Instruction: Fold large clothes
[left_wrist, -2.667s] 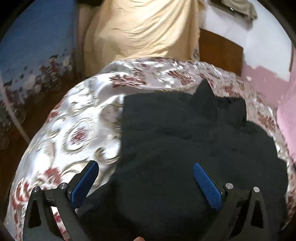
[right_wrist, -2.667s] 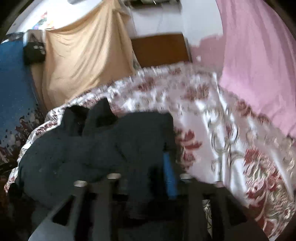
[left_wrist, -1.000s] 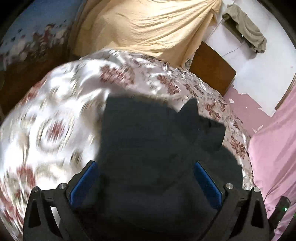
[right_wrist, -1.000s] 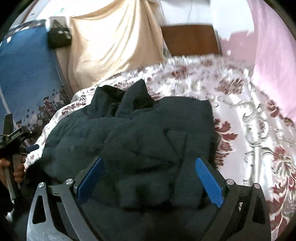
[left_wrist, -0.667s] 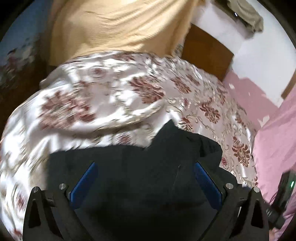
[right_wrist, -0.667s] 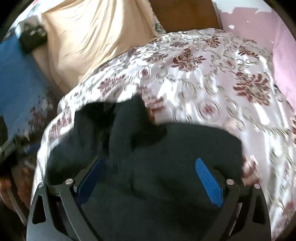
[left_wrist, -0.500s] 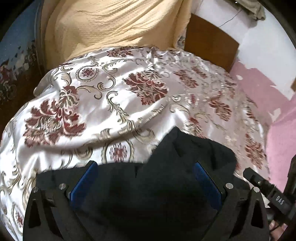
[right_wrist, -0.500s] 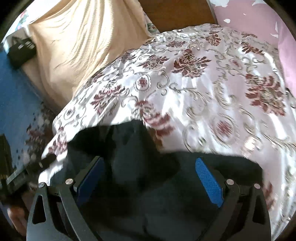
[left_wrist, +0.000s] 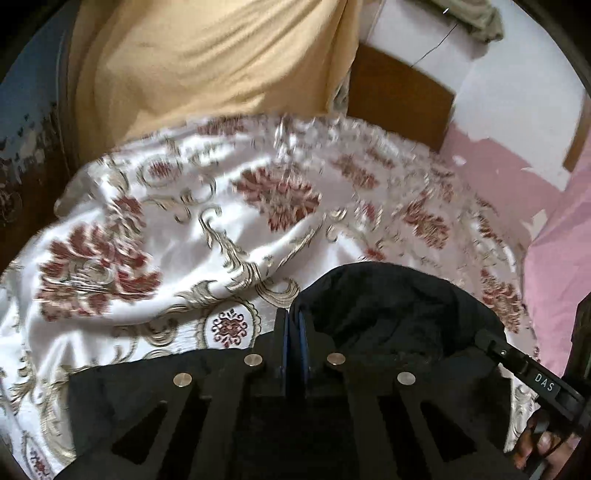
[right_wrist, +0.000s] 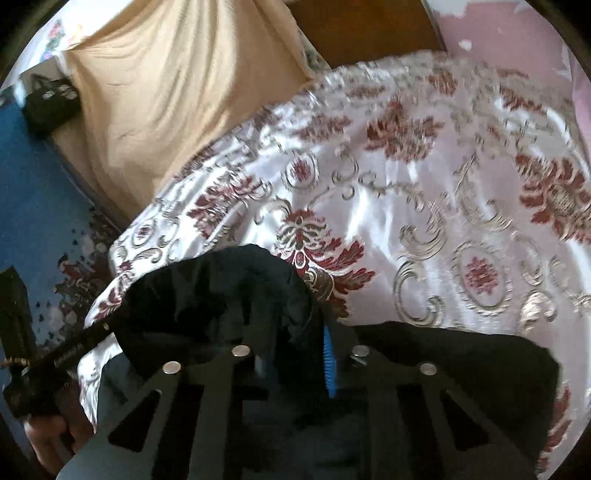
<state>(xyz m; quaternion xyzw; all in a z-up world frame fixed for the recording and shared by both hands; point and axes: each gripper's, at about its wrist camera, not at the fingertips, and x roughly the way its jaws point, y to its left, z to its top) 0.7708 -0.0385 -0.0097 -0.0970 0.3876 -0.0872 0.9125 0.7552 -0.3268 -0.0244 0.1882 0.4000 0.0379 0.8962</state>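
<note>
A black jacket (left_wrist: 388, 314) lies on the flowered bedspread (left_wrist: 177, 229), collar end farthest from me. My left gripper (left_wrist: 293, 317) is shut, blue pads together, pinching the jacket's edge beside the collar. In the right wrist view the jacket (right_wrist: 221, 295) bunches up between the fingers of my right gripper (right_wrist: 291, 332). Its jaws are closing on that thick fold; one blue pad (right_wrist: 328, 362) shows and the other is hidden by cloth. Each view catches the other gripper at its edge, held by a hand (left_wrist: 543, 443).
The white satin bedspread (right_wrist: 443, 221) with red flowers stretches beyond the jacket. A tan cloth (left_wrist: 203, 55) hangs behind it, next to a wooden headboard (left_wrist: 399, 96). Pink fabric (left_wrist: 561, 258) borders the right side, a blue patterned cloth (right_wrist: 29, 192) the left.
Both grippers slid along the jacket from its body to the collar end, jaws wide. Since half a second ago both have closed on the black fabric.
</note>
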